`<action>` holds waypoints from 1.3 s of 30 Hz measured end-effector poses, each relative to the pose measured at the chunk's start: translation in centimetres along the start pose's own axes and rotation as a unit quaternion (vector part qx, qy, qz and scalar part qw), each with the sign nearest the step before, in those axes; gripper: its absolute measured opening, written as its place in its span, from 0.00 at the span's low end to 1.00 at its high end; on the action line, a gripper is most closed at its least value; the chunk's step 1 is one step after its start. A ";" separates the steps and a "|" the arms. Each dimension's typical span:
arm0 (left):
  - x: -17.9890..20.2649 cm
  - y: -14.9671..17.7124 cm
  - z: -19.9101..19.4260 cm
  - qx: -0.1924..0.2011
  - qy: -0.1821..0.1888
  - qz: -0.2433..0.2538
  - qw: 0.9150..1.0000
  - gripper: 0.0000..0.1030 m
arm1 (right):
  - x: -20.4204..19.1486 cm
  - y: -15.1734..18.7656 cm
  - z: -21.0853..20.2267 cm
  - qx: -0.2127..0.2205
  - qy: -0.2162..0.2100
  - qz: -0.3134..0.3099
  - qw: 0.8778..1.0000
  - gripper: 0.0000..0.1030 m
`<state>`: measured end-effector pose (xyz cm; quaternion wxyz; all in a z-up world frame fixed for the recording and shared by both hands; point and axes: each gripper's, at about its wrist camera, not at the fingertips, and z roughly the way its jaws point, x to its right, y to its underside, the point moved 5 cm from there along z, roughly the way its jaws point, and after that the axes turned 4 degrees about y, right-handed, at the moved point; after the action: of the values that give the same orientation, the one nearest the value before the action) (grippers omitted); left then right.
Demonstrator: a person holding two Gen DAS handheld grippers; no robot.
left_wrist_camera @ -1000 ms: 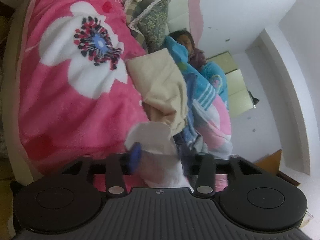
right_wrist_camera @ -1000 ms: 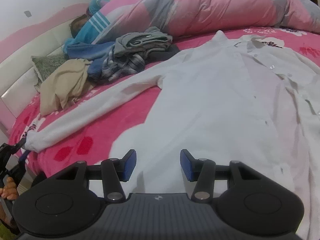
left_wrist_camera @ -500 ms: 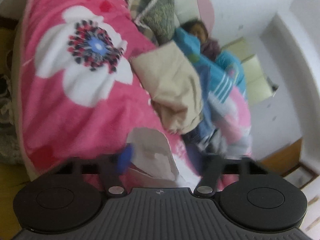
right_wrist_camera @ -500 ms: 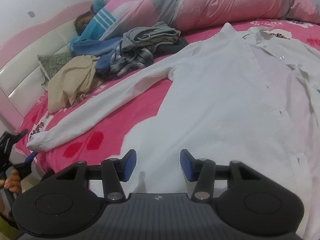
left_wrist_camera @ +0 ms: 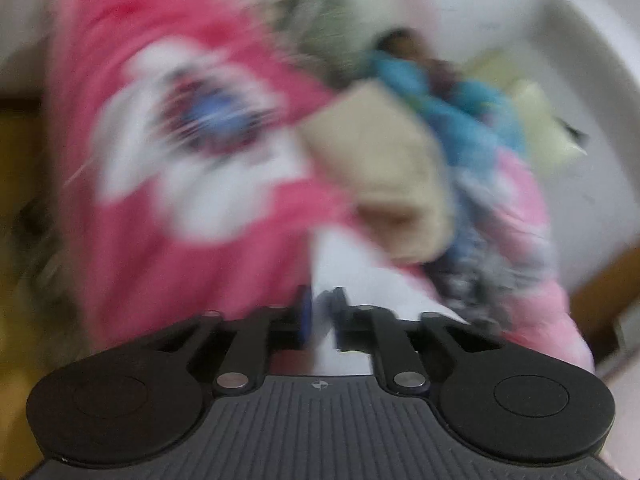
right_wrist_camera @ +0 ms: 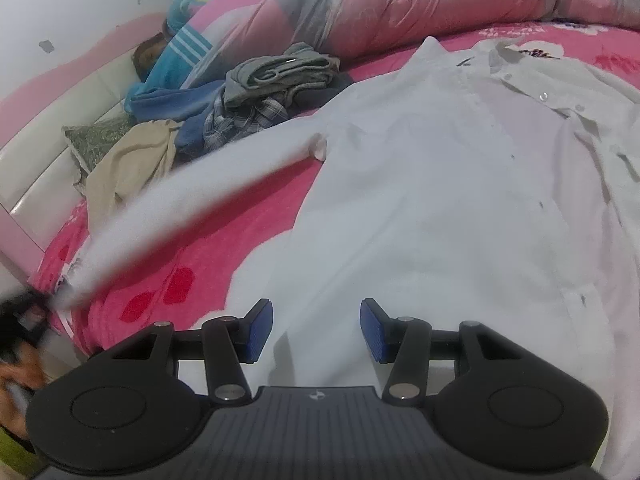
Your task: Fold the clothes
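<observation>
A white button-up shirt (right_wrist_camera: 432, 208) lies spread on the pink bed. Its long sleeve (right_wrist_camera: 192, 208) stretches left, lifted and blurred, toward the bed's near corner. In the blurred left wrist view my left gripper (left_wrist_camera: 322, 316) is shut on the white sleeve cuff (left_wrist_camera: 352, 268). The same gripper shows as a dark blur (right_wrist_camera: 24, 312) at the sleeve's end in the right wrist view. My right gripper (right_wrist_camera: 317, 330) hovers open over the shirt's lower hem with nothing between its blue pads (right_wrist_camera: 258, 334).
A heap of other clothes sits at the back left: a beige garment (right_wrist_camera: 128, 160), a plaid shirt (right_wrist_camera: 244, 120), grey trousers (right_wrist_camera: 280, 72) and blue fabric (right_wrist_camera: 176, 108). A rolled pink duvet (right_wrist_camera: 420, 0) runs along the far side. A person's hand (right_wrist_camera: 16, 368) shows bottom left.
My left gripper has shut on the sleeve cuff and is moving fast, so its view has blurred. The sleeve has lifted off the bed. My right gripper has edged closer to the shirt.
</observation>
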<state>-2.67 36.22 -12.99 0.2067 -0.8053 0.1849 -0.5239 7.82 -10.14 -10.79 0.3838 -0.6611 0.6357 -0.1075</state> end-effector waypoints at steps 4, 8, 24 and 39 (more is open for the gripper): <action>-0.8 -1.0 -1.8 0.057 -0.013 -0.025 0.998 0.31 | 0.5 -0.1 -0.5 0.011 0.000 -0.006 1.000 0.50; 2.6 -2.1 -3.0 0.100 -0.009 0.030 0.994 0.32 | 1.5 -0.3 -0.4 0.016 0.003 0.014 1.000 0.50; 22.2 14.6 4.8 -0.158 0.180 0.261 0.935 0.60 | 10.8 0.6 -9.1 0.108 0.094 0.065 0.988 0.50; 28.4 30.1 2.3 -0.288 0.239 0.383 0.844 0.60 | 16.9 4.1 -14.3 0.160 0.201 -0.003 0.966 0.46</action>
<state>7.92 -3.55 -7.89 0.0990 -0.5431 0.6652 -0.5027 -1.47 -30.60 -9.49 0.3483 -0.5577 0.6725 -0.3398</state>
